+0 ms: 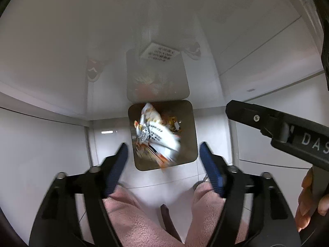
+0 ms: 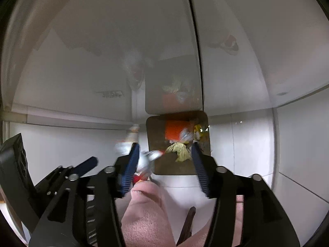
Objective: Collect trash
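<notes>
Where the white floor meets the glossy white wall, a square brown bin stands open, mirrored in the wall above it. Seen from the left wrist, a crumpled white wrapper with orange and black print, blurred, lies over the bin's mouth. The left gripper is spread wide and holds nothing; the wrapper sits beyond its blue fingers. The right wrist view shows instead an orange piece and a yellow scrap inside the bin, and a blurred wrapper just left of it. The right gripper is also wide apart and empty. Pink fleece fills the lower frame of both views.
</notes>
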{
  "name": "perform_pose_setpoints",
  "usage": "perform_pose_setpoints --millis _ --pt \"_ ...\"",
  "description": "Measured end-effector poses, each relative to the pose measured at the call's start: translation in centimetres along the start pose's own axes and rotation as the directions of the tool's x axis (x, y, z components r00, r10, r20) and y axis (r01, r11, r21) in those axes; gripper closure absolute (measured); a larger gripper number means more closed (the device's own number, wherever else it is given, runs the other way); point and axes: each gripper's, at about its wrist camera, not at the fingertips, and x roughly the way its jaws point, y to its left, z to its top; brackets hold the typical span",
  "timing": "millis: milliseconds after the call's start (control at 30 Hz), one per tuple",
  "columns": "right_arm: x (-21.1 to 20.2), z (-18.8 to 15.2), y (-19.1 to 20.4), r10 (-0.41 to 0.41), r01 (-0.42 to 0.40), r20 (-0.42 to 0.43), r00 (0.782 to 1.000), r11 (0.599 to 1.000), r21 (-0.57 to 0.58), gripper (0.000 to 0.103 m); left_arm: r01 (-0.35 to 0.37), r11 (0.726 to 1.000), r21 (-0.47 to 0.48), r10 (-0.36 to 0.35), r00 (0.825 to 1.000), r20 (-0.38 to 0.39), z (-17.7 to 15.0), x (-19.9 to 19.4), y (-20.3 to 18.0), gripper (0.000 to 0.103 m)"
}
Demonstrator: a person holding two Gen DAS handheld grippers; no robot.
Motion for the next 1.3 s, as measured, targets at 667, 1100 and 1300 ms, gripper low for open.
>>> perform_pose_setpoints --millis 667,1100,1300 --pt "-11.3 0.2 -0.5 -0.012 0.017 0.156 0.988 0.999 -0.029 0.003 -0.003 1.000 0.029 -0.003 0.985 0.173 0.5 -11.8 -0.5 0.008" --pt "-24.2 0.0 1.4 -0.104 0.167 0.427 0.898 0.979 -0.113 0.003 -0.025 0.999 -0.034 0.035 0.933 0.358 0.9 -23.7 -0.8 0.008" --pt "-29.7 -0.4 2.0 -0.109 0.196 0.536 0.837 0.975 -0.107 0.003 -0.074 0.997 -0.018 0.074 0.878 0.472 0.7 -29.4 -1.9 0.008"
